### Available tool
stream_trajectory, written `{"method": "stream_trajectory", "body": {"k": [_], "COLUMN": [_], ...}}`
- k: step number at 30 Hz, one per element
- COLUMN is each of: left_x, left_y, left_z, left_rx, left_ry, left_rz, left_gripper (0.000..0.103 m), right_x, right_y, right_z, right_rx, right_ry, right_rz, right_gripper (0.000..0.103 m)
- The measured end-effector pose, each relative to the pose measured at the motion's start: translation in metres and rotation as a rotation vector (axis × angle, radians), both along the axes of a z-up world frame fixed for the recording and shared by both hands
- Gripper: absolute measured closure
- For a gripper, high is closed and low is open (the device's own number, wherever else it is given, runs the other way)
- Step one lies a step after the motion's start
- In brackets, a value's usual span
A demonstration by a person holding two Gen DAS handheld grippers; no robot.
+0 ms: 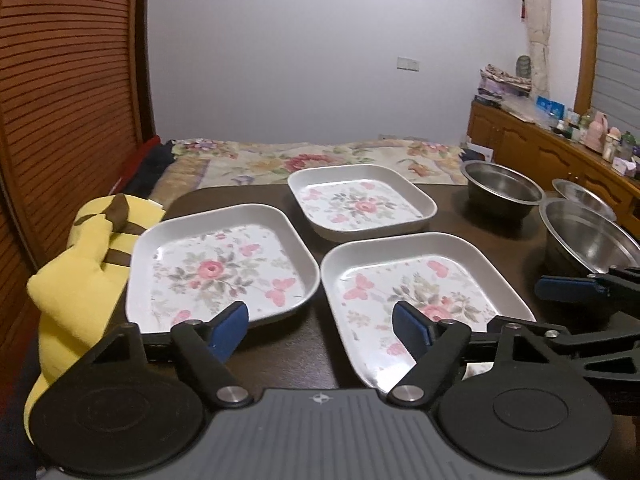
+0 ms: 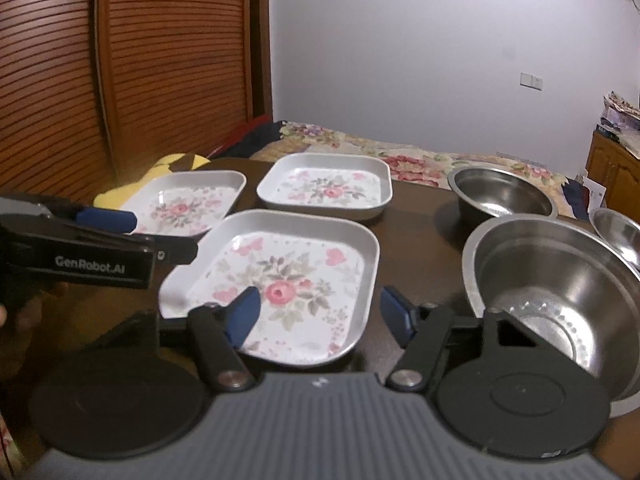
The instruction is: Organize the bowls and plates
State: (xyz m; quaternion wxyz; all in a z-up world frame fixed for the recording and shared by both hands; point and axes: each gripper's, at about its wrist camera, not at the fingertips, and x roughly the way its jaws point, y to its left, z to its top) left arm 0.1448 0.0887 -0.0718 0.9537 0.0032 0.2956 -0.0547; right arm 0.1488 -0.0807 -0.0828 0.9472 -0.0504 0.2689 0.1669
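Observation:
Three square white plates with a pink flower print lie on the dark table [image 1: 480, 228]: a left plate [image 1: 224, 264], a far plate [image 1: 360, 200] and a near plate [image 1: 432, 292]. Three steel bowls [image 1: 500, 188] [image 1: 588, 240] [image 1: 580, 194] stand to their right. My left gripper [image 1: 320, 314] is open, low over the gap between the left and near plates, and holds nothing. My right gripper [image 2: 320, 298] is open too. One of its fingers is over the near plate [image 2: 288, 276], the other just outside that plate's right rim, beside the large bowl [image 2: 552, 280].
A yellow plush toy [image 1: 80, 272] lies at the table's left edge. Behind the table is a bed with a floral cover [image 1: 320, 160]. A slatted wooden door [image 1: 60, 100] stands at the left and a cluttered wooden cabinet [image 1: 540, 144] at the right.

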Motion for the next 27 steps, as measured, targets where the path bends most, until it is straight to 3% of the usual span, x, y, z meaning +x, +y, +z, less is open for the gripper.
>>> {"method": "stream_trajectory", "body": {"k": [8, 17, 21, 27], "left_x": [0.006, 0.011, 0.012, 0.015], "left_y": [-0.003, -0.006, -0.006, -0.005], "left_z": [-0.009, -0.016, -0.019, -0.023], "left_rx": [-0.020, -0.042, -0.047, -0.058], "left_ry": [0.027, 0.056, 0.063, 0.078], "left_rz": [-0.017, -0.034, -0.036, -0.039], "left_gripper": [0.044, 0.061, 0.063, 0.079], "right_x": [0.002, 0.008, 0.011, 0.014], "right_y": [-0.002, -0.006, -0.009, -0.011], "right_z": [-0.008, -0.014, -0.016, -0.018], "right_rx": [0.002, 0.026, 0.038, 0.053], "right_ry": [0.017, 0.039, 0.050, 0.058], "right_rz": [-0.018, -0.036, -0.048, -0.056], "right_gripper": [0.042, 0.051, 0.056, 0.062]}}
